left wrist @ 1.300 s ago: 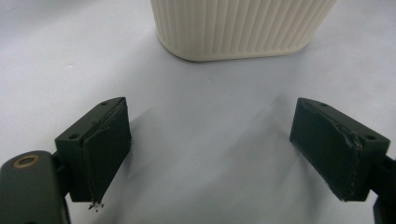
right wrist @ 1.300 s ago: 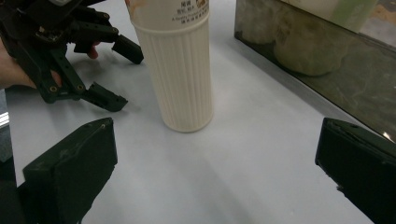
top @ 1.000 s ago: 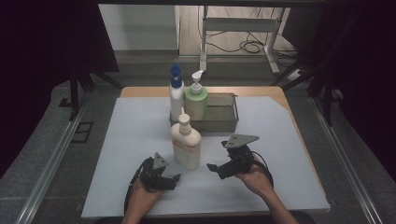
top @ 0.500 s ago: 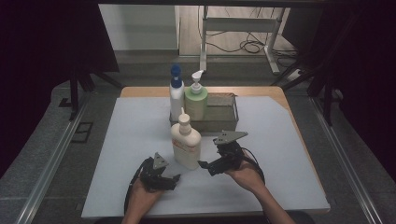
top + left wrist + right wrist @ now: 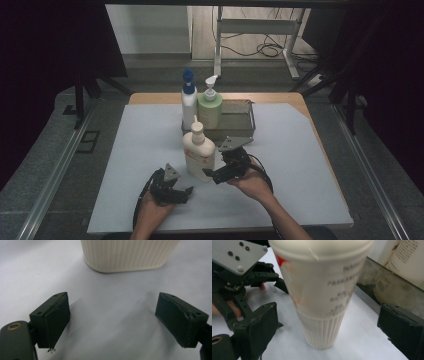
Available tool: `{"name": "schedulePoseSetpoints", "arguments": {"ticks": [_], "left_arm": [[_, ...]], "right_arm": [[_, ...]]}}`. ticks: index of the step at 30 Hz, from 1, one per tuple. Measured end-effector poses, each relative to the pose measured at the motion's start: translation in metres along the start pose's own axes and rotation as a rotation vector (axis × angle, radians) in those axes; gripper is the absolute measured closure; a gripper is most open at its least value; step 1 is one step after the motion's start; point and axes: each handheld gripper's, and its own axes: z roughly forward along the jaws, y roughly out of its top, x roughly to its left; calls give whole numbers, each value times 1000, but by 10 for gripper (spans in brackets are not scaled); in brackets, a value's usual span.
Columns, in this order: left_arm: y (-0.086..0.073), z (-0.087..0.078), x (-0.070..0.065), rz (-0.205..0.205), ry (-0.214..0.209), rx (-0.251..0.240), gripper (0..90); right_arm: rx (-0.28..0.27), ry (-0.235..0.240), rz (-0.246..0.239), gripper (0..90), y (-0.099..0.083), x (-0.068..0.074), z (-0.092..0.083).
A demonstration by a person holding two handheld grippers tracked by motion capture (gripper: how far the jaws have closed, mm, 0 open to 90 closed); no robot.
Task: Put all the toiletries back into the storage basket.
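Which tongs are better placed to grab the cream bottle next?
Right. The right tongs already straddle the cream bottle, open. The left tongs, also open, sit short of its base.

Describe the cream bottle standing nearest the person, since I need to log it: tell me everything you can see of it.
The cream bottle stands upright on the white table sheet, just in front of the metal tray. It looks like plastic, with a narrow capped neck, a red-marked label with printed text, and a ribbed lower band. The right tongs straddle it with open jaws, not touching. The left tongs sit open just short of its base.
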Motion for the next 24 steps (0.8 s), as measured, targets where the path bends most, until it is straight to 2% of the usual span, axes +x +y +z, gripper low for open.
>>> {"name": "schedulePoseSetpoints", "arguments": {"ticks": [12, 19, 24], "left_arm": [[0, 0, 0, 1, 0, -1, 124], [0, 0, 0, -1, -1, -1, 124], [0, 0, 0, 0, 0, 0, 124]], "right_arm": [[-8, 7, 2, 126, 11, 0, 17], [-22, -1, 2, 143, 17, 2, 25], [-29, -5, -7, 202, 21, 5, 28]]}}
